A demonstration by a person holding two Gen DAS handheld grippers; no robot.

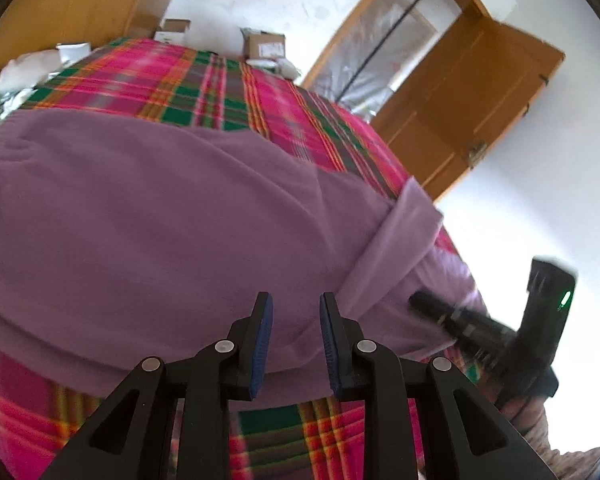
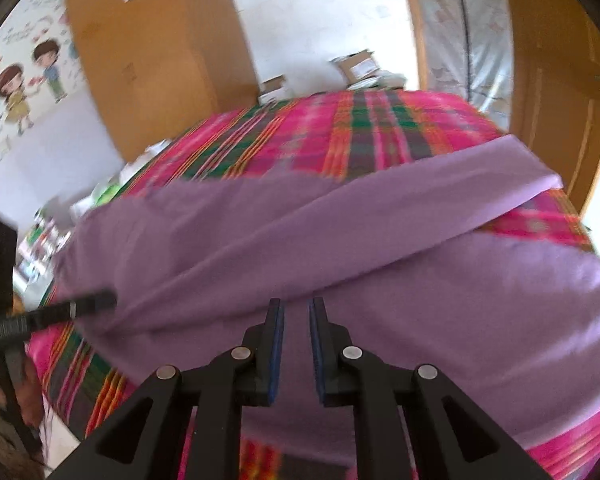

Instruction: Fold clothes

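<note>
A purple garment [image 1: 148, 216] lies spread across a bed covered by a pink, green and orange plaid blanket [image 1: 204, 80]. Seen from the left gripper [image 1: 296, 344], the cloth fills the space directly ahead of and beneath its blue-padded fingers [image 1: 260, 344], which stand apart with nothing between them. A folded band of the same fabric runs diagonally ahead and to the right of it, ending at the bed's edge. Lower right of this gripper, the other black tool reaches in over the garment's edge, blurred, with a small green light on its body.

From the right gripper [image 2: 297, 350], the purple garment [image 2: 440, 280] again sits just ahead and below, its long strip angling up to the right over the plaid blanket [image 2: 340, 136]. Its fingers [image 2: 278, 348] are slightly parted, holding nothing. The left tool enters at far left.

Beyond the bed, past both grippers, stand white walls, a wooden wardrobe [image 2: 156, 52] and cardboard boxes [image 1: 264, 44]. A wooden door [image 1: 472, 104] stands open ahead and right of the left gripper. A cartoon wall sticker [image 2: 28, 80] of two children shows ahead and left of the right gripper.
</note>
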